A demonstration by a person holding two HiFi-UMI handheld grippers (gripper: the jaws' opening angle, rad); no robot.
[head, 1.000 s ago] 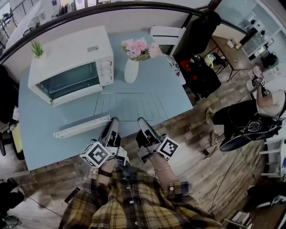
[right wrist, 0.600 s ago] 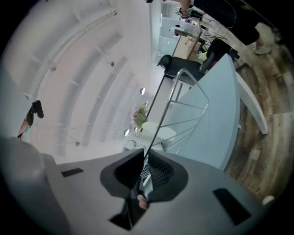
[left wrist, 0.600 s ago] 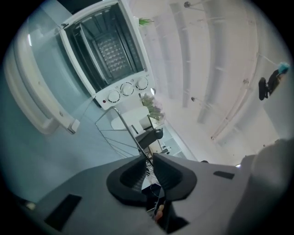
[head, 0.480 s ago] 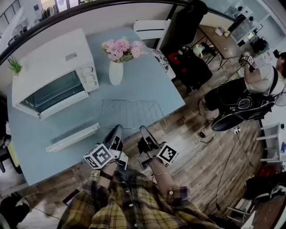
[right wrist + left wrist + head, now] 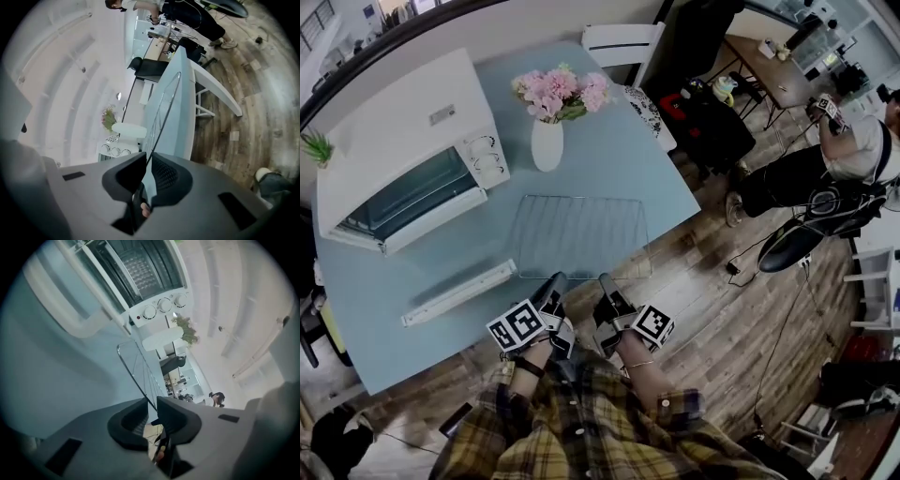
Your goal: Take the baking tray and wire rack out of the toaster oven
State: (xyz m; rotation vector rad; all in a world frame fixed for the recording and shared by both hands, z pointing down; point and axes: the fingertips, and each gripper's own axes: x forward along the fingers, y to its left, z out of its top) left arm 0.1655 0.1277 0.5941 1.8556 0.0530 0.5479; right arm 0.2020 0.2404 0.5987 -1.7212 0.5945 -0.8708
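The left gripper (image 5: 151,403) has its jaws closed on the near edge wire of the wire rack (image 5: 581,234). The right gripper (image 5: 148,155), just beside it, has its jaws pressed together on the same thin wire. The rack is out of the oven and stretches straight ahead of both grippers, low over the table (image 5: 661,178). Its near right corner reaches past the table's border. Whether it already rests on the top, I cannot tell from this angle.

Beyond the rack and to the left stands the toaster oven (image 5: 394,131), with its door handle (image 5: 459,292) folded down toward the grippers. The baking tray is nowhere on the table, so I judge it is still inside.

The step in hand is putting the rack down. The next move calls for pushing it fully onto the table, opening both grippers, and then reaching left into the oven.

The small label (image 5: 442,114) on the oven's top is too small to read.
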